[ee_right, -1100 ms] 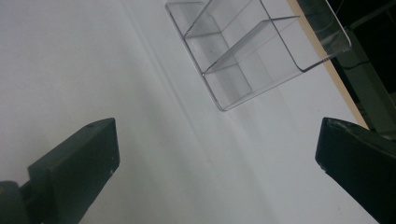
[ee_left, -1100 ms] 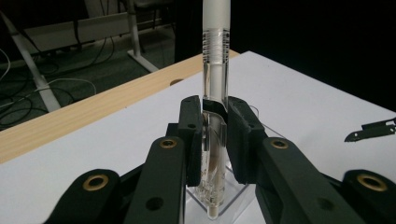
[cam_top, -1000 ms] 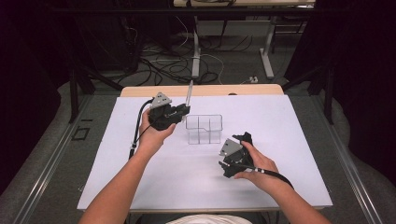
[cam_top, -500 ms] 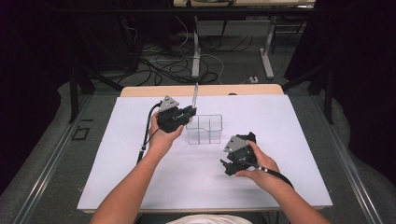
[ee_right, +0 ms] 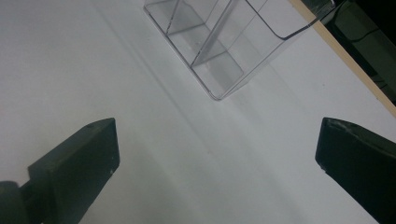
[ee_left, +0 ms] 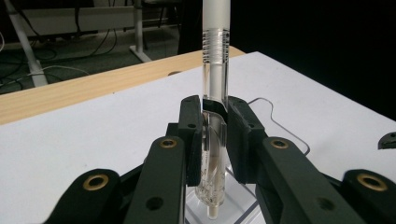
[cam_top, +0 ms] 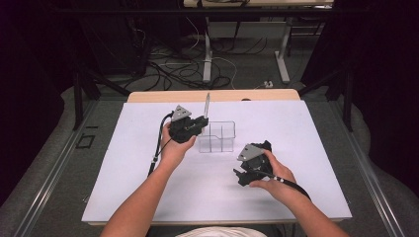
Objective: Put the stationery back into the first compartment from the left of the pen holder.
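A: L gripper (cam_top: pixel 201 123), status?

B: Jaws pinching a clear pen (ee_left: pixel 214 140), pads tight on both sides of the barrel. Pen stands upright, tip down, frosted end up.

A: Where's the pen rel. to the organizer?

B: Right over the clear organizer (cam_top: pixel 217 137), at its left-hand end as seen from the high view. In the left gripper view the tip hangs just above the organizer's clear plastic edge (ee_left: pixel 243 205). Can't tell if the tip is inside a compartment or which one.

A: Organizer itself?

B: Clear plastic box w/ dividers, sits flat on the white mat (cam_top: pixel 148 163), toward the far middle of it. The right gripper view looks into the compartments (ee_right: pixel 224 51); those in sight have nothing in them.

A: R gripper (cam_top: pixel 242 173)?

B: Near side of the organizer, off to its right, apart from it, not touching. Jaws spread wide, nothing btwn them, just bare mat (ee_right: pixel 187 154) below. Points roughly toward the organizer.

A: Hands?

B: Left hand (cam_top: pixel 174 145) wraps the L gripper's body just left of the organizer, cable trailing down toward the person. Right hand (cam_top: pixel 272 173) holds the R gripper low over the mat, nearer the person than the organizer.

A: Anything else by the organizer?

B: Wood table edge (cam_top: pixel 163 96) behind it, past the mat's far side.
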`<control>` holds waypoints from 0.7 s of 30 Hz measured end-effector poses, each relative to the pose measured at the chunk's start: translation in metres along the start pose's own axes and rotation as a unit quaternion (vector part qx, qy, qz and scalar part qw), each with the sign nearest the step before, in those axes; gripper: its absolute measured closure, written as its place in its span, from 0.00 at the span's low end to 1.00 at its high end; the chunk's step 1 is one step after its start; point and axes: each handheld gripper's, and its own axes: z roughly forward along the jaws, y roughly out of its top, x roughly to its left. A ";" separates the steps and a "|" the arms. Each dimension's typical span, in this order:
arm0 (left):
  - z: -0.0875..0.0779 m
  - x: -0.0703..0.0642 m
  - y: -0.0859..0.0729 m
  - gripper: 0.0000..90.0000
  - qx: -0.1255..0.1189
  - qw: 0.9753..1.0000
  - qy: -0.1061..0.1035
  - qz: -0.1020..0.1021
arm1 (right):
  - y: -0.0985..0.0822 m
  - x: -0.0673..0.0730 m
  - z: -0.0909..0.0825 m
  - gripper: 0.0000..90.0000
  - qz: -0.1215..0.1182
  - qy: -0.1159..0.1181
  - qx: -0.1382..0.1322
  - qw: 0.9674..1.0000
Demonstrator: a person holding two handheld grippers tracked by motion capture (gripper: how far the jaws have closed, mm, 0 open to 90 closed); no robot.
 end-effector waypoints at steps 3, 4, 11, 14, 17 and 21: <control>0.002 0.000 -0.004 0.87 0.006 1.000 0.001 0.007 | 0.000 0.000 0.001 0.00 -0.004 0.001 -0.001 1.000; 0.003 0.000 -0.005 0.87 0.008 1.000 0.001 0.003 | 0.000 0.000 0.001 0.00 -0.004 0.001 -0.001 1.000; 0.006 0.000 -0.008 0.86 0.021 1.000 0.004 0.008 | -0.001 0.001 0.001 0.00 -0.002 0.006 -0.002 1.000; 0.006 -0.001 -0.009 0.86 0.024 1.000 0.006 0.011 | 0.000 0.001 0.001 0.00 -0.003 0.004 -0.004 1.000; 0.006 -0.002 -0.009 0.86 0.029 1.000 0.006 0.011 | 0.000 0.001 0.001 0.00 -0.004 0.006 -0.005 1.000; 0.006 -0.002 -0.009 0.86 0.036 0.999 0.006 0.011 | 0.000 0.001 0.001 0.00 -0.004 0.009 -0.005 1.000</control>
